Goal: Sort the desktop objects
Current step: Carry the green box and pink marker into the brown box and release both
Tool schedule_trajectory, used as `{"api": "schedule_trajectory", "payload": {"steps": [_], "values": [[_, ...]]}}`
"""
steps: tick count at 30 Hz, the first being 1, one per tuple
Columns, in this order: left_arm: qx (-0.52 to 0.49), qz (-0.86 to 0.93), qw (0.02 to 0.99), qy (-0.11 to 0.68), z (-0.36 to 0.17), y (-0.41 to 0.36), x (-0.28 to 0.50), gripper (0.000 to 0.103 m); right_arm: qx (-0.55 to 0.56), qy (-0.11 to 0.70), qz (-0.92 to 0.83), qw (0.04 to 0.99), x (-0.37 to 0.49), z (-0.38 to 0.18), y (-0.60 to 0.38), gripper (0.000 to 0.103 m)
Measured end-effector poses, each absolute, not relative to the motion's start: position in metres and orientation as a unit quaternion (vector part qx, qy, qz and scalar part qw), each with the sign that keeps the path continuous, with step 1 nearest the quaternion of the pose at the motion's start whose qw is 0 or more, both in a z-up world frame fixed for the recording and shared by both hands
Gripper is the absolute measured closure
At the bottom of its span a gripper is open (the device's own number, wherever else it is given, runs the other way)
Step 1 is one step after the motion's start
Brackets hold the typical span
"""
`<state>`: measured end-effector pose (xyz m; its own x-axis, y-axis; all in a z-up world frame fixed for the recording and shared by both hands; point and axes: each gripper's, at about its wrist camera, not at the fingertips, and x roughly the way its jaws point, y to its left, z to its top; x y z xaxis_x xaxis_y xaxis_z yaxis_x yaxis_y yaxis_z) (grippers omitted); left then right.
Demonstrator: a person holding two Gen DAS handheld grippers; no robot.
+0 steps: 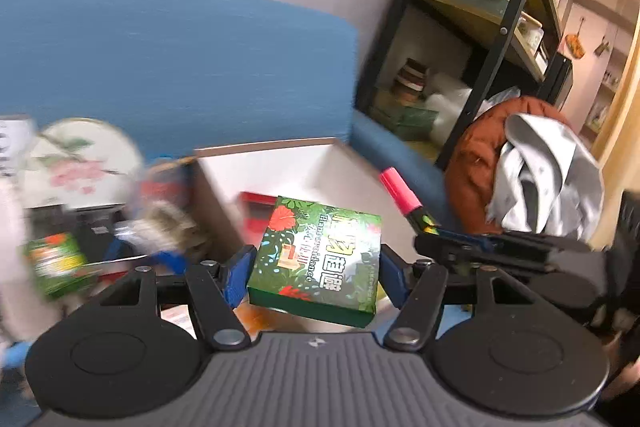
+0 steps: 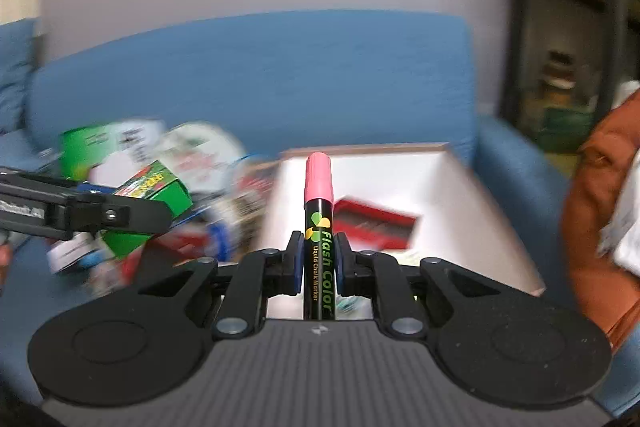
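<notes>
My left gripper [image 1: 314, 265] is shut on a flat green box with a flower print [image 1: 316, 255] and holds it in the air before a white open box [image 1: 316, 167]. My right gripper [image 2: 318, 259] is shut on a black chalk marker with a pink cap [image 2: 318, 227], which points forward toward the same white box [image 2: 448, 195]. The marker and right gripper also show in the left wrist view [image 1: 404, 197] at the right. The green box in the left gripper shows in the right wrist view [image 2: 156, 195] at the left. A red flat box [image 2: 376, 223] lies inside the white box.
A blurred pile of packages and a round floral fan [image 1: 80, 159] lie left of the white box on a blue sofa [image 2: 256, 75]. A black shelf rack [image 1: 472, 39] stands at the right. A brown cushion with grey cloth [image 1: 532, 163] sits beside it.
</notes>
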<state>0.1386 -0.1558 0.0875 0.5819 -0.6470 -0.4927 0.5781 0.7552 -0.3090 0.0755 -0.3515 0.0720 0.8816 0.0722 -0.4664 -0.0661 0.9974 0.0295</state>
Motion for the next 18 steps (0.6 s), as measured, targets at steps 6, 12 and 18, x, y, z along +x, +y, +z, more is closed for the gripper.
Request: {"api": "schedule_trajectory", "payload": {"steps": [6, 12, 18], "values": [[-0.028, -0.330, 0.891, 0.310, 0.062, -0.226, 0.179, 0.036, -0.005, 0.251, -0.024, 0.968, 0.126, 0.059, -0.401, 0.090], [-0.022, -0.316, 0.875, 0.365, 0.013, -0.261, 0.209, 0.036, -0.010, 0.312, -0.052, 0.949, 0.177, 0.020, -0.443, 0.090], [0.026, -0.322, 0.873, 0.365, -0.003, -0.283, 0.211, 0.036, 0.021, 0.384, -0.056, 0.921, 0.201, -0.015, -0.462, 0.090]]}}
